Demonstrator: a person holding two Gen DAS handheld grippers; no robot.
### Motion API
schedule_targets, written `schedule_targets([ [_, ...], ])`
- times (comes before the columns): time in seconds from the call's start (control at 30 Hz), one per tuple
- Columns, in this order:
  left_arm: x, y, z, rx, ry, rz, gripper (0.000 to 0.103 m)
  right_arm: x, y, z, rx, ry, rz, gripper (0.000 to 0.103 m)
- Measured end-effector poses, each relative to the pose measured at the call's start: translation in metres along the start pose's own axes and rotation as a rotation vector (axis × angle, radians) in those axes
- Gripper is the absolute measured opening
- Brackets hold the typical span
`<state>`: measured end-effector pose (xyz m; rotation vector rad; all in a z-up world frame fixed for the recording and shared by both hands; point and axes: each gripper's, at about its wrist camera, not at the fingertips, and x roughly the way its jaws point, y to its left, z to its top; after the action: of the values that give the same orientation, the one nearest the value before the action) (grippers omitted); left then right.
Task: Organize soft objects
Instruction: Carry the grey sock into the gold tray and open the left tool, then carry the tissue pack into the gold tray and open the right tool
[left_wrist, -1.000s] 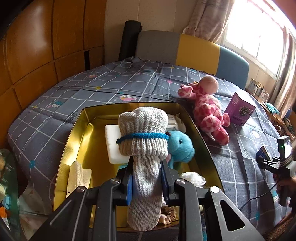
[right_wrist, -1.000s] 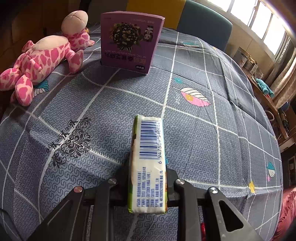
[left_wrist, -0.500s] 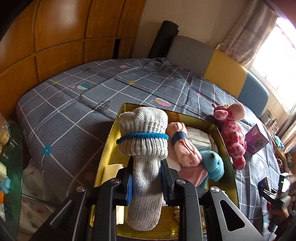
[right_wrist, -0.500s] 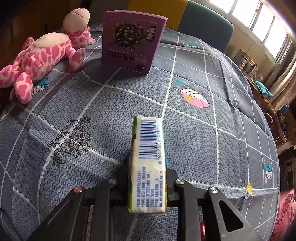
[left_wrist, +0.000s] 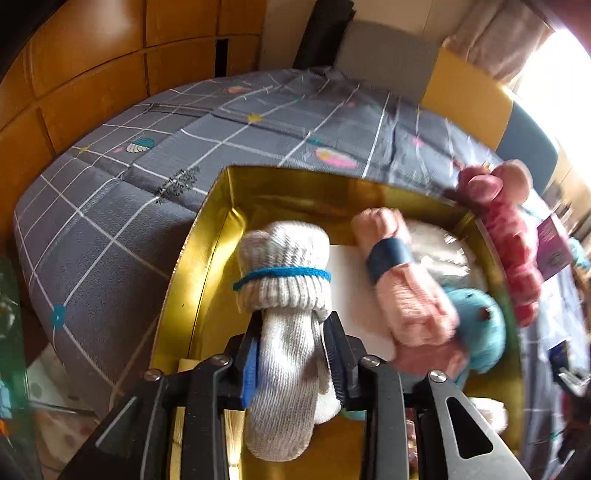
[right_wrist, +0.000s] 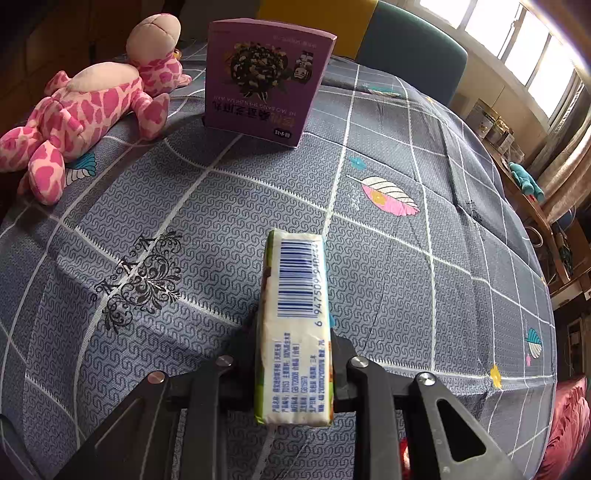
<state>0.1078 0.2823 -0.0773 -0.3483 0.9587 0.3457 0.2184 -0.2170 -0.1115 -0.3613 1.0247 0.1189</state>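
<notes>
Just above the gold box (left_wrist: 207, 236), the left gripper (left_wrist: 293, 354) has a cream knitted sock roll (left_wrist: 286, 295), bound by a blue band (left_wrist: 282, 275), between its fingers (left_wrist: 338, 354); its jaws have just been opening, yet the pads look to be touching the knit on both sides, so the roll is not free of them. That roll hangs over the left part of the box, which sits on the bed (left_wrist: 110, 206) with its grey checked cover. Inside the box lie a pink sock roll (left_wrist: 402, 280) with a dark blue band, a white flat pad (left_wrist: 351, 295) under it, and a turquoise plush toy (left_wrist: 476, 328) at the right. A pink spotted plush (left_wrist: 509, 236) lies on the cover just beside the box's right wall. In the right wrist view, the right gripper (right_wrist: 295, 354) is closed on a white tissue pack (right_wrist: 295, 325) with a blue barcode, held edge-up above the cover. Farther off stand a purple carton (right_wrist: 266, 77) and, near its left, the same pink spotted plush.
</notes>
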Motion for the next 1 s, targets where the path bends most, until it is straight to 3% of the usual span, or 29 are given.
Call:
schedule_targets([
  [0.07,0.006,0.000,-0.004,0.001,0.008,0.003,0.048,0.000,0.000,0.000,0.000,0.000,-0.001,0.025],
  [0.27,-0.006,0.000,-0.009,-0.008,-0.051,0.018,0.065,0.000,0.000,0.000,0.000,0.001,-0.001,0.025],
  [0.53,-0.044,-0.001,-0.016,-0.006,-0.175,0.037,0.065,0.001,0.001,0.000,-0.006,-0.002,-0.008,0.025],
  [1.0,-0.084,-0.004,-0.043,0.023,-0.225,0.044,0.065,-0.001,0.004,-0.001,-0.002,0.002,-0.017,0.025],
])
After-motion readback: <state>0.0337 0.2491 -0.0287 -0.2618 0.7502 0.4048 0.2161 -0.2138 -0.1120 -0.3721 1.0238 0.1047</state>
